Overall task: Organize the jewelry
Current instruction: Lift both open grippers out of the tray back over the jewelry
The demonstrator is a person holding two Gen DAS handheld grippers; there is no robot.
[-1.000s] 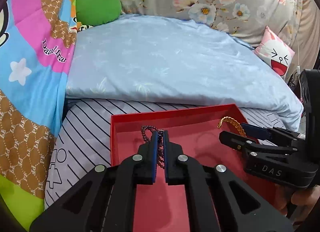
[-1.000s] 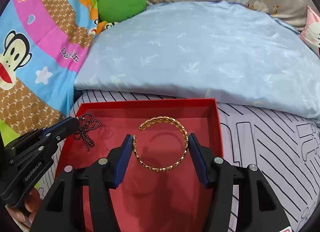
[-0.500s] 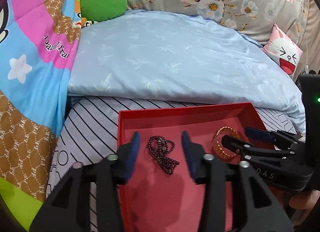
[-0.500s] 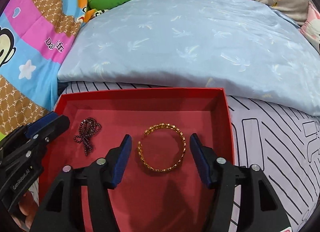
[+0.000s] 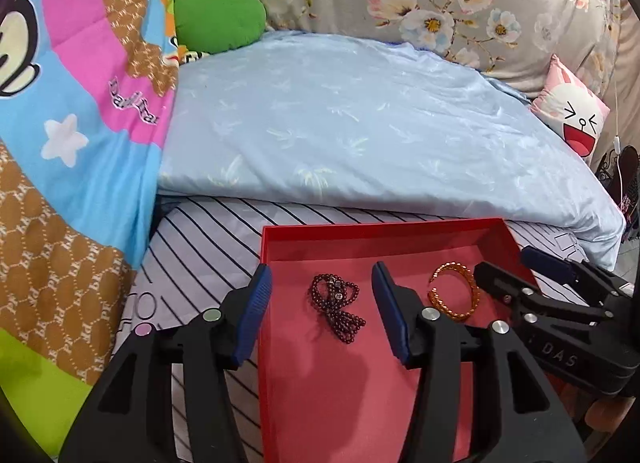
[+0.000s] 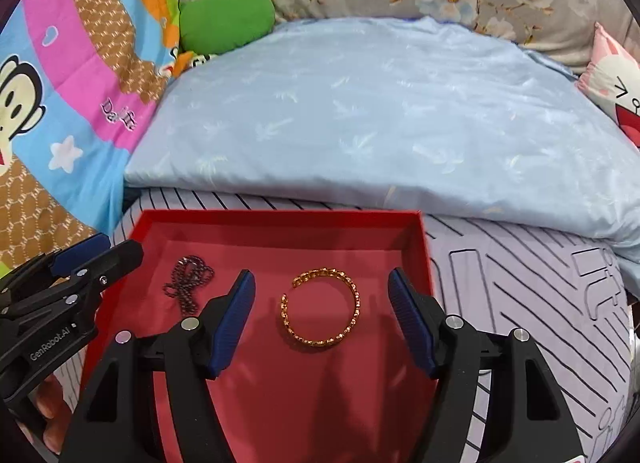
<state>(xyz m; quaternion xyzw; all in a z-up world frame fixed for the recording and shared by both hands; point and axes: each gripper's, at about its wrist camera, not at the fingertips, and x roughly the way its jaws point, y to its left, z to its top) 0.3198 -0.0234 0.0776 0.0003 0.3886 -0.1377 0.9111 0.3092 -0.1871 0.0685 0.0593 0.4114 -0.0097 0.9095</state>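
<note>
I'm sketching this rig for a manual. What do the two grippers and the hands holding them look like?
Both the left gripper and right gripper are matte black plastic with triangular cut-outs, silver round screw heads and ribbed blue finger pads. The left one's side reads "GenRobot.AI"; the right one's reads "DAS". Bare skin shows at each grip; no sleeves or cables visible.

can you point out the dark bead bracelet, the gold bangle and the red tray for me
dark bead bracelet [image 5: 338, 305]: left wrist view, on the crossing of its bead loops.
gold bangle [image 6: 356, 301]: right wrist view, on the right side of its chain band.
red tray [image 6: 280, 217]: right wrist view, on its far rim.
</note>
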